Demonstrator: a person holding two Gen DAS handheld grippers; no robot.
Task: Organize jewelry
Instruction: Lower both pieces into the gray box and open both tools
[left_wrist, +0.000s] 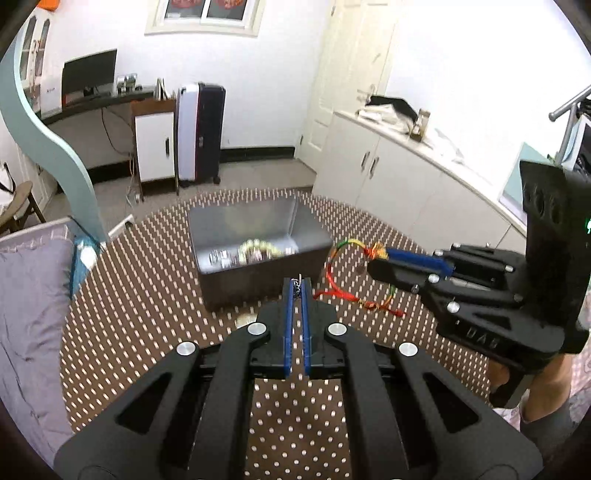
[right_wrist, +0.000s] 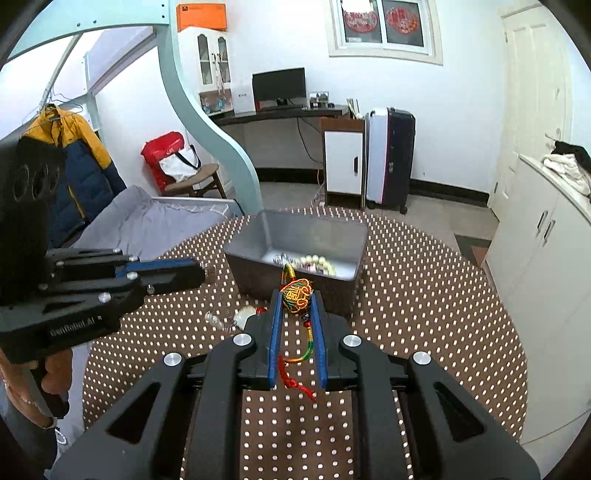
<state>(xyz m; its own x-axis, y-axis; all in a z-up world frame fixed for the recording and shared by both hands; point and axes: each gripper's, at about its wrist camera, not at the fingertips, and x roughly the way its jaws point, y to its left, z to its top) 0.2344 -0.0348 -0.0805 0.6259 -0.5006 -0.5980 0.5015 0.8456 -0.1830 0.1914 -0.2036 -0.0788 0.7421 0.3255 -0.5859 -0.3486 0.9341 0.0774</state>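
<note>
With L gripper (left_wrist: 297, 286) pinching chain (left_wrist: 296, 283), charm (right_wrist: 296, 295) btwn R gripper (right_wrist: 296, 301) jaws

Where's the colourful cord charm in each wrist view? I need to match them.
Left wrist: the cord charm hangs right of centre from the right gripper, beside the grey box.
Right wrist: its embroidered pendant sits centre, clamped between the blue fingers.
Shared landmark: the grey box.

Left gripper (left_wrist: 297, 283) and right gripper (right_wrist: 297, 295), jaws clamped, angled downward.
</note>
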